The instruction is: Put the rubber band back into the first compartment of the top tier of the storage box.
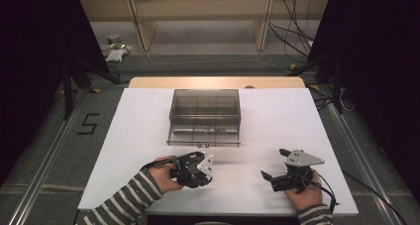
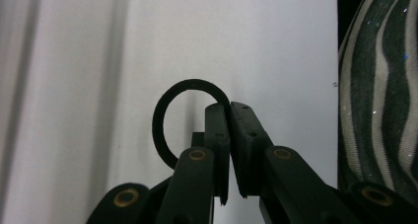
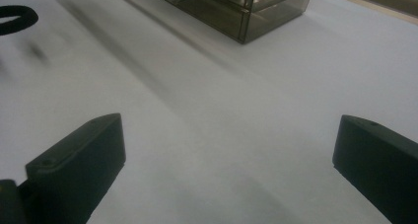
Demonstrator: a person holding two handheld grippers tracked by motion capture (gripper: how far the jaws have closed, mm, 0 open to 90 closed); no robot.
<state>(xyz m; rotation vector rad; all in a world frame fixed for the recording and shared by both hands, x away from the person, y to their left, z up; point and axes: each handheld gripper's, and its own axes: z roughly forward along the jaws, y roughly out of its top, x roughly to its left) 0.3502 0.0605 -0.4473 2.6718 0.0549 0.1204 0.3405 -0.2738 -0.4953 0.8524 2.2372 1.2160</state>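
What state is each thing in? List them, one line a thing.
Left gripper: shut on the black ring.
Black ring: pinched at its rim, held over the white table top.
Right gripper: open, nothing between its jaws, low over the table.
Compartment box: smoky clear plastic, standing upright on the table, untouched; contents too small to tell.
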